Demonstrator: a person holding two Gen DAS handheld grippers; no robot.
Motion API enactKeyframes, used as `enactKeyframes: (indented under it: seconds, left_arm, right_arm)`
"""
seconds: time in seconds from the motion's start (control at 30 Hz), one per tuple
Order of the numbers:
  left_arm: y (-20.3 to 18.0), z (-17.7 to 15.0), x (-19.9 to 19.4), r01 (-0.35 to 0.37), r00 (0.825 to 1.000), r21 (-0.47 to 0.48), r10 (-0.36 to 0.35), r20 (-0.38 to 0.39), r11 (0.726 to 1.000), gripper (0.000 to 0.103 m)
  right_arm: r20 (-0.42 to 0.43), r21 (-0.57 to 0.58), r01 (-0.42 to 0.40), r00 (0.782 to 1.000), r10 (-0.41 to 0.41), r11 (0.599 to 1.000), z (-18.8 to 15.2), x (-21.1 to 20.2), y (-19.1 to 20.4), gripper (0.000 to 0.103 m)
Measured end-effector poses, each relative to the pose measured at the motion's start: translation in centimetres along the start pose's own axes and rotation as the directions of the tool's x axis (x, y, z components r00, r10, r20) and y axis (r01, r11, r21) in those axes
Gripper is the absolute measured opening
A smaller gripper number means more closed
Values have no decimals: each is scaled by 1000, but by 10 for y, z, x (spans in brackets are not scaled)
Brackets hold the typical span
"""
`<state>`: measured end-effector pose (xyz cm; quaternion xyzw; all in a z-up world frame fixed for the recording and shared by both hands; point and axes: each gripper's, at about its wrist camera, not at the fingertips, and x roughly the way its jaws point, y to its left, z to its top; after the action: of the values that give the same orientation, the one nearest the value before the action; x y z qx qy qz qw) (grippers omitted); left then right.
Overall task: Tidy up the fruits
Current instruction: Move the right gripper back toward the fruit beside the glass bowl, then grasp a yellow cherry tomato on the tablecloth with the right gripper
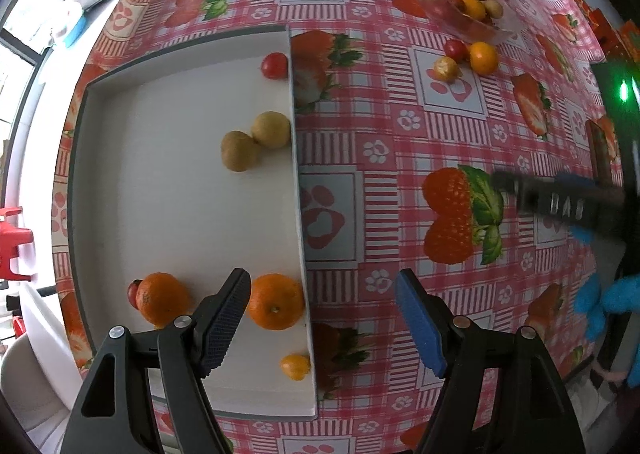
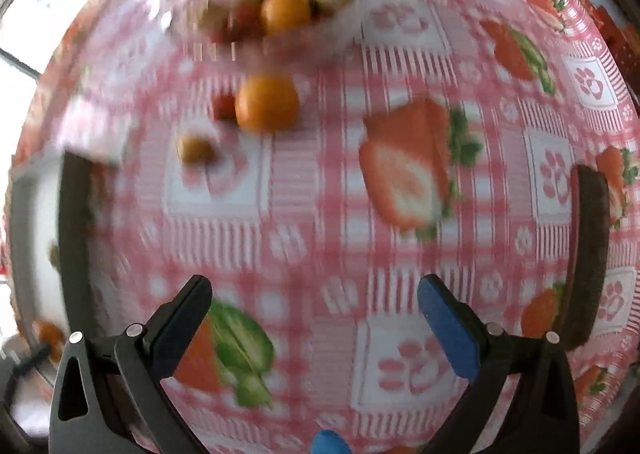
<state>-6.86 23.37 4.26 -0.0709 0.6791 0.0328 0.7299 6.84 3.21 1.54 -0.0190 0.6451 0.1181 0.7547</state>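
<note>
We see the white tray point(image 1: 120, 181) lying flat on the strawberry-print tablecloth point(image 1: 400, 181), and we take it as our landmark. The left gripper point(image 1: 324, 320) hangs over the tray's near right corner, jaws spread wide with nothing between them; its left finger covers part of the tray floor, its right finger is over the cloth. Inside the tray, two oranges point(image 1: 275, 306) sit at the near end, the right one just beside the left finger, the other touching a cherry tomato point(image 1: 133, 292). Two tan longans point(image 1: 256, 139) touch each other midway along the tray's right wall, a second cherry tomato point(image 1: 275, 65) rests in the far right corner, and a small kumquat point(image 1: 295, 366) lies nearest us.

Beyond the tray's far right corner stands a clear bowl point(image 1: 460, 13) of mixed fruit, with three loose fruits point(image 1: 468, 59) just before it.

The right gripper point(image 2: 314, 328) is also wide open and empty over bare cloth; its blurred view shows the bowl point(image 2: 276, 5) ahead.
</note>
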Motion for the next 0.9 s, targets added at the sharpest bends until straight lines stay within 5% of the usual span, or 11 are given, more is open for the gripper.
enactKeyframes:
  seconds: [0.37,0.7,0.9]
  left_arm:
    - [-10,-21,-13,10,1000,12,-10,4,1000,76]
    - [2,-44,-9,4,1000,-8,-4,-20,1000,76]
    - [11,-51,-8,-8,999,1,8,-32,1000,76]
  right_arm:
    - [102,122,-24,995,11,992,74,-4,16,103]
    - [144,278,13,988,-55,961,84,16,1,103]
    - [105,200,34,993,-56,979,84,25,1,103]
